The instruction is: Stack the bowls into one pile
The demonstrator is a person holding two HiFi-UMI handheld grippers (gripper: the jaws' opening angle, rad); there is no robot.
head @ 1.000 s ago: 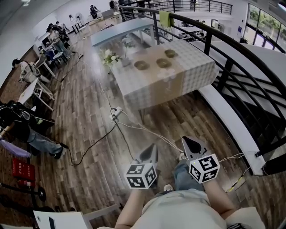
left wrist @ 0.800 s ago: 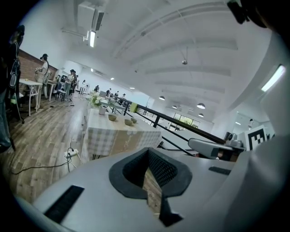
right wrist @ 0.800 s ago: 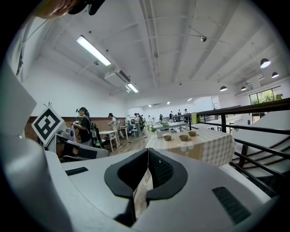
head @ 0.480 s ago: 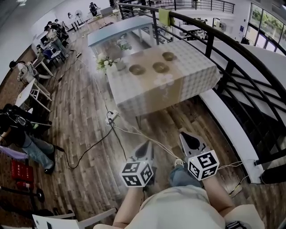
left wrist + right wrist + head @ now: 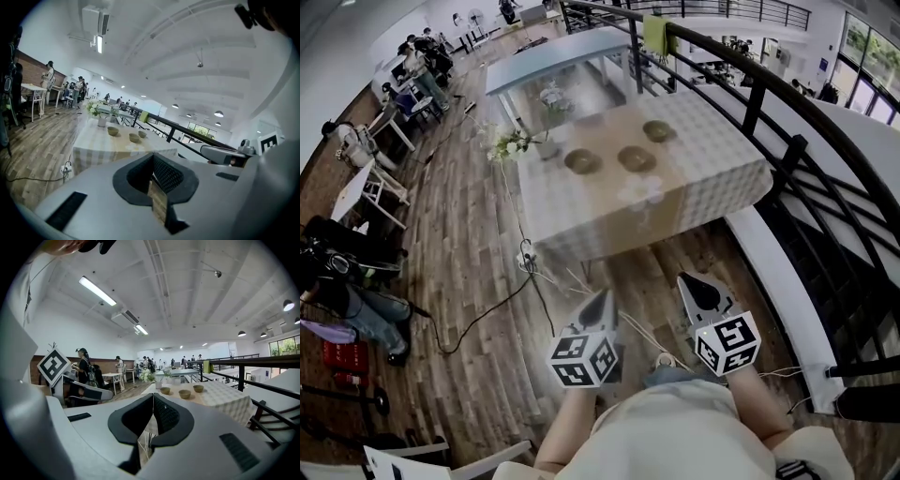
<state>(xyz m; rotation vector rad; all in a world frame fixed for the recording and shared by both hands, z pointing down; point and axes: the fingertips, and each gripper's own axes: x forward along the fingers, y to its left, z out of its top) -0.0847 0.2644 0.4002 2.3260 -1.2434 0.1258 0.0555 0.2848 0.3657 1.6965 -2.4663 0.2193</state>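
Note:
Three brown bowls stand apart in a row on a checked tablecloth table (image 5: 712, 178) ahead: the left bowl (image 5: 582, 161), the middle bowl (image 5: 636, 157) and the right bowl (image 5: 657, 130). They also show small in the left gripper view, bowl (image 5: 113, 131), and in the right gripper view, bowl (image 5: 184, 393). My left gripper (image 5: 602, 305) and right gripper (image 5: 693, 286) hang over the wooden floor, well short of the table. Both are shut with nothing held.
A vase of white flowers (image 5: 514, 145) stands at the table's left corner. A black railing (image 5: 787, 155) runs along the right, above a white ledge (image 5: 773, 262). Cables and a power strip (image 5: 525, 255) lie on the floor. People sit at desks (image 5: 356, 150) far left.
The view has moved forward: the table and bowls sit closer and lower in the head view. Both grippers stay shut and held together in front of the body.

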